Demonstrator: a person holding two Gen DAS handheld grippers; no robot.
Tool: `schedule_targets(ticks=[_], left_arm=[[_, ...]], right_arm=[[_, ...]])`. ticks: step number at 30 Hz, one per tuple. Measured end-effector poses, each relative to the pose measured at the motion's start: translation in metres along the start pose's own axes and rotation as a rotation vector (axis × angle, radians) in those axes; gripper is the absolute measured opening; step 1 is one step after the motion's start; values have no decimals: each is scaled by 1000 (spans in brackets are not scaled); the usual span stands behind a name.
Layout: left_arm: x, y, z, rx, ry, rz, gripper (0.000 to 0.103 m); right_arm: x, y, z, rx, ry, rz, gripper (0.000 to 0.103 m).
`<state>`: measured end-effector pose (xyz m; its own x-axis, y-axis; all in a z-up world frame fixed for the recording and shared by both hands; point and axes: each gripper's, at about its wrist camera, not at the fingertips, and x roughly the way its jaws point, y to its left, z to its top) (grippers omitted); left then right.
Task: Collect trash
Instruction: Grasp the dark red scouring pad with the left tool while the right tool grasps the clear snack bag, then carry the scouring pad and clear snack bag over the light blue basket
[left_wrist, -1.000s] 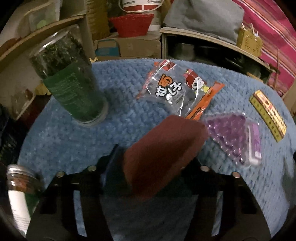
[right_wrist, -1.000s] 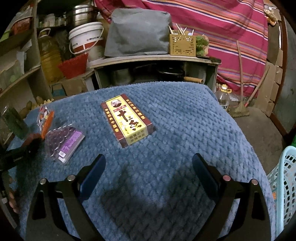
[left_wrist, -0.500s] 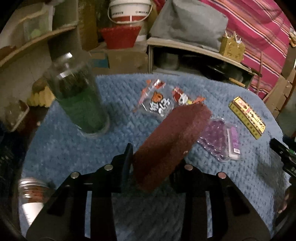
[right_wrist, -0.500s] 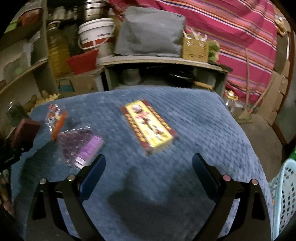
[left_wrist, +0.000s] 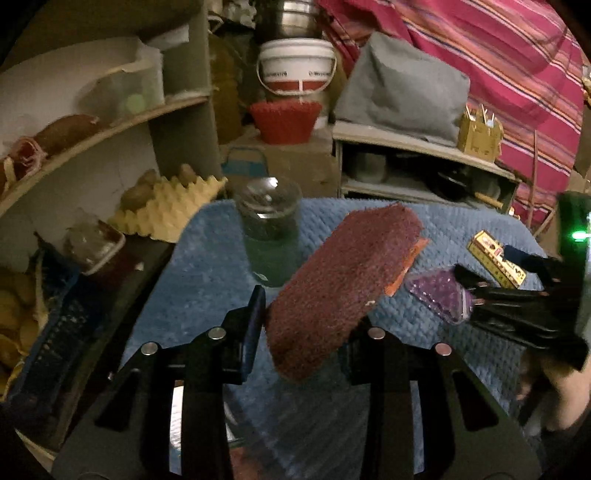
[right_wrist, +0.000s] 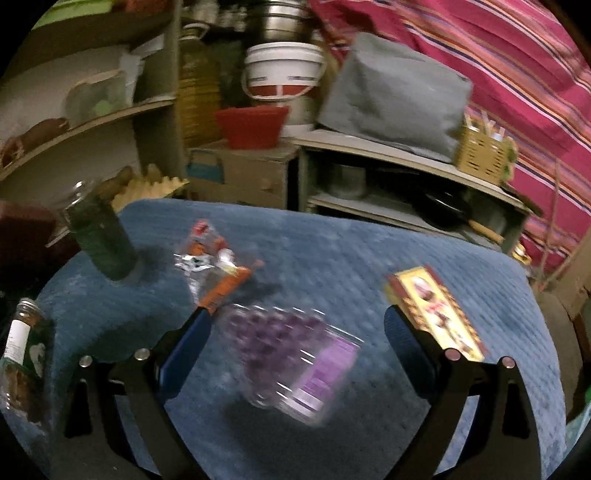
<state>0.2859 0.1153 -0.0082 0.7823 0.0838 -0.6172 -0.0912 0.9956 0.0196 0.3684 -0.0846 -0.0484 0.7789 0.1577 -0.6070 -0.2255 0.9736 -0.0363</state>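
Hovering wide open and empty, right gripper (right_wrist: 295, 347) has the purple blister pack (right_wrist: 291, 354) on the blue cloth (right_wrist: 332, 258) directly ahead between its fingers, long axis diagonal; left gripper (left_wrist: 306, 321) clamps a maroon scouring pad (left_wrist: 340, 284).

Black left gripper (left_wrist: 306, 325) frames (silver bolts), blue pads (left_wrist: 255, 325).

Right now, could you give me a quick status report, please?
Left gripper shut on dark red scouring pad. Right gripper open over purple plastic blister pack. Nothing blocking.
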Motion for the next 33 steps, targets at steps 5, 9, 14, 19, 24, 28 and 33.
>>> schedule_targets(ticks=[5,9,14,19,24,28,33], left_arm=[[-4,13,3,-22,-13,9,34],[5,24,1,-49,3,23,34],[10,38,0,-73,5,44,34],[17,44,-2,-91,22,47,34],[18,41,-2,-80,24,49,34],[19,39,-3,-75,25,48,34],[18,35,-2,-64,23,46,34]], right_arm=[[22,27,13,-59,4,38,93],[44,38,19,-70,21,51,93],[72,48,24,-67,67,49,93],[91,56,23,-47,124,88,77],[92,61,19,-50,142,139,56],[85,59,21,-52,135,151,34],[76,45,22,-22,141,183,22]])
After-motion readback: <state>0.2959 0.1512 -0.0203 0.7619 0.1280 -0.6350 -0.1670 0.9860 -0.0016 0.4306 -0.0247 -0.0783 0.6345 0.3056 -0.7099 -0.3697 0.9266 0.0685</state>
